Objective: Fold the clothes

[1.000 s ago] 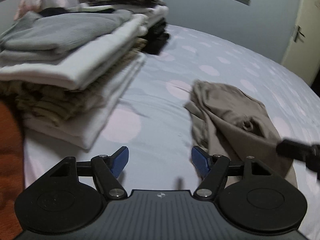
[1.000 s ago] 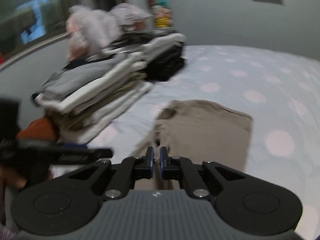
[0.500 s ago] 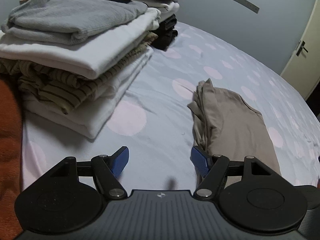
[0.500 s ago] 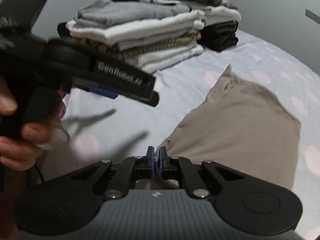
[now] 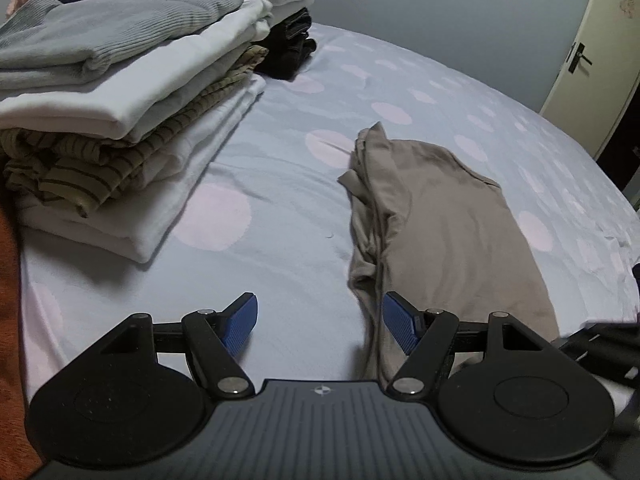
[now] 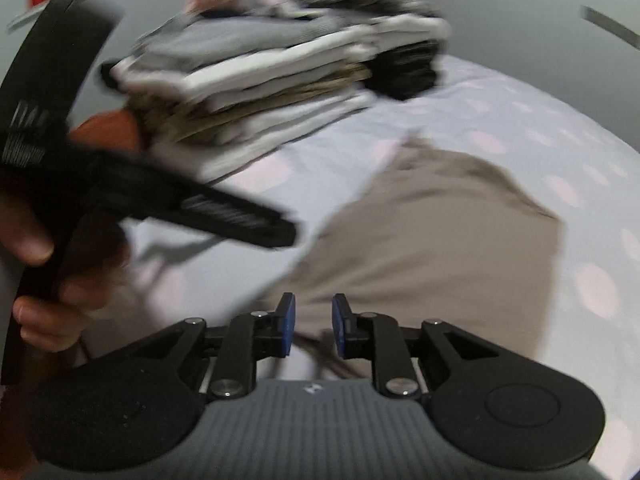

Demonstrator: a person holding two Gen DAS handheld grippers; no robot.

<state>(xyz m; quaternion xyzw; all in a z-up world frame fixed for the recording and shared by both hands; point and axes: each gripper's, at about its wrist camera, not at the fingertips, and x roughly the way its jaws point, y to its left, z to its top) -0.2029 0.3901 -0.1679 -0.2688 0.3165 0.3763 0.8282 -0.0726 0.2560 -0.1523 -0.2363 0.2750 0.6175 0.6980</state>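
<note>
A tan garment (image 5: 440,220) lies folded into a long strip on the pale blue dotted bedsheet (image 5: 280,184); it also shows in the right wrist view (image 6: 440,232). My left gripper (image 5: 318,326) is open and empty, just above the sheet at the garment's near left edge. My right gripper (image 6: 313,326) is partly open over the garment's near end, with nothing between its jaws. The left gripper's body (image 6: 192,204) and the hand holding it cross the left of the right wrist view, blurred.
A tall stack of folded clothes (image 5: 120,92) stands at the left, with a dark pile (image 5: 292,48) behind it. An orange cloth (image 5: 10,320) lies at the far left edge. A door (image 5: 592,40) is at the far right.
My right gripper has opened and let go of the tan garment, which now lies flat as a strip. My left gripper stayed open and has moved a little closer to the garment.
</note>
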